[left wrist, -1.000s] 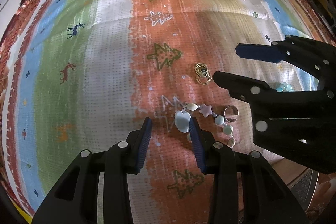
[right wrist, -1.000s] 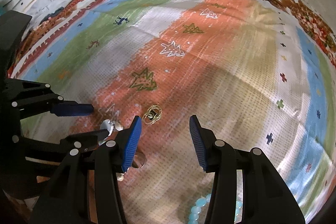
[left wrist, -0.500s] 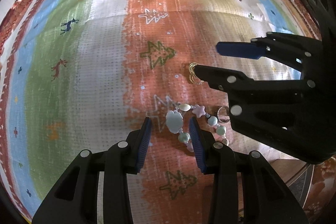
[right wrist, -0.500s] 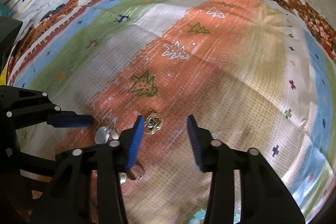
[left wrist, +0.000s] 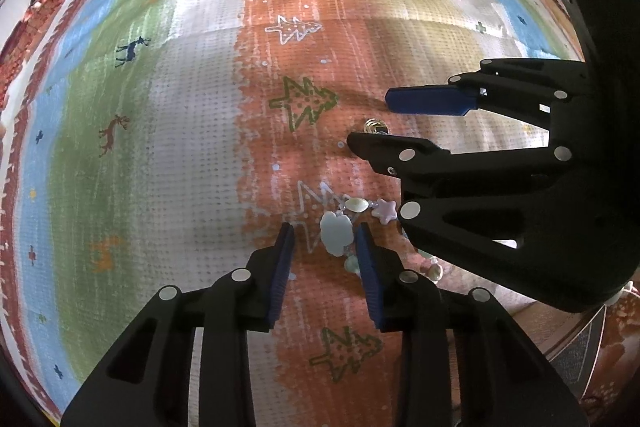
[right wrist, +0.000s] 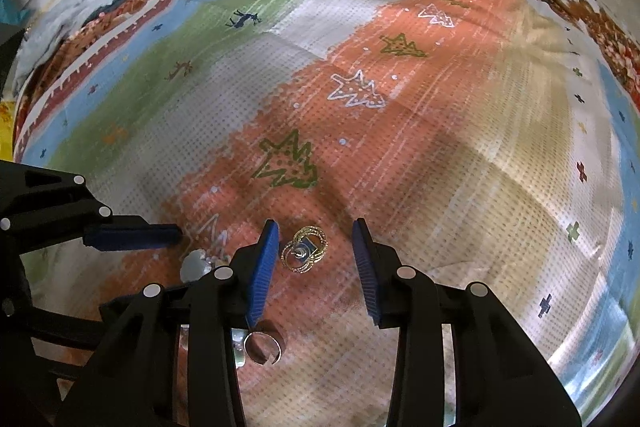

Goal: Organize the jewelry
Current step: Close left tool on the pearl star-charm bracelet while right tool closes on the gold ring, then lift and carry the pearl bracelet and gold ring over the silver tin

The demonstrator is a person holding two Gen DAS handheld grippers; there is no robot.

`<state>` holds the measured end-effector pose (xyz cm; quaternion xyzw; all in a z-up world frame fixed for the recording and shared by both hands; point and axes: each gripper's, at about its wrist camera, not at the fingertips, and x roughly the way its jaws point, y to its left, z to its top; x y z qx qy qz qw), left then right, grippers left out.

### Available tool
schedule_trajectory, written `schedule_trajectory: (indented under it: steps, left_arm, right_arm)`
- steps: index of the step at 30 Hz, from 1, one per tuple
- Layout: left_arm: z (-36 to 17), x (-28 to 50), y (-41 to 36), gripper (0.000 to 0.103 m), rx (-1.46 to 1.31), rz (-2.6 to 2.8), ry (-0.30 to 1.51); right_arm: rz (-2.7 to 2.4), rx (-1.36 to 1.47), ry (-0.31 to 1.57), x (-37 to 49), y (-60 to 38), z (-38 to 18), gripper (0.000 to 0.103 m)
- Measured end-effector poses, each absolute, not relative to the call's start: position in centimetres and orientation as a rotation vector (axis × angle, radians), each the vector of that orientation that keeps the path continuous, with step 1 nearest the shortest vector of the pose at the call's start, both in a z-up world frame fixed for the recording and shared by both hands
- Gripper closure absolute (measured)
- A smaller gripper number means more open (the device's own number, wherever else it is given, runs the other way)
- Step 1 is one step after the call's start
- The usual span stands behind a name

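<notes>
A bead-and-shell bracelet (left wrist: 338, 233) with a pale blue charm and a pink star lies on the orange stripe of the cloth. My left gripper (left wrist: 325, 233) is open, its fingers either side of the blue charm. A gold ornament (right wrist: 304, 251) lies between the open fingers of my right gripper (right wrist: 314, 233), nearer the left finger. In the left wrist view the ornament (left wrist: 374, 126) peeks out behind the right gripper (left wrist: 370, 119). A silver ring (right wrist: 264, 347) lies under the right gripper. The bracelet's charm (right wrist: 194, 263) shows at the left of the right wrist view.
The striped cloth (left wrist: 168, 147) with tree and deer prints covers the whole surface. A patterned red cover (left wrist: 624, 311) shows at the cloth's lower right edge. The left gripper's blue finger (right wrist: 132, 237) reaches in from the left of the right wrist view.
Both grippers moved forward and lower. The right gripper's fingers now straddle the gold ornament; the left gripper's fingers now flank the blue charm. Both stay open.
</notes>
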<state>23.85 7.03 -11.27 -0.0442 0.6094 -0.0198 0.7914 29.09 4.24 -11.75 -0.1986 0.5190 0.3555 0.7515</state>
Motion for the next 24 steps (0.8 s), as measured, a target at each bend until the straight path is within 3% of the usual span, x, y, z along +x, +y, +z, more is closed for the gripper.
schedule_trajectory:
  steps: [5,11,24]
  left_arm:
    - [-11.3,23.5,6.8,0.086,-0.091,-0.061,1.314]
    - [-11.6,23.3,5.6,0.086,-0.072,-0.055,1.314]
    - [-11.9,23.9,6.8,0.087,-0.097,-0.059,1.312]
  right_arm:
    - [0.774,-0.433,1.144,29.1,4.2,-12.0,0.069]
    - [0.769,-0.444,1.159,28.9,4.2,-12.2,0.085]
    - [0.767,-0.445,1.158,28.9,4.1,-12.2,0.087]
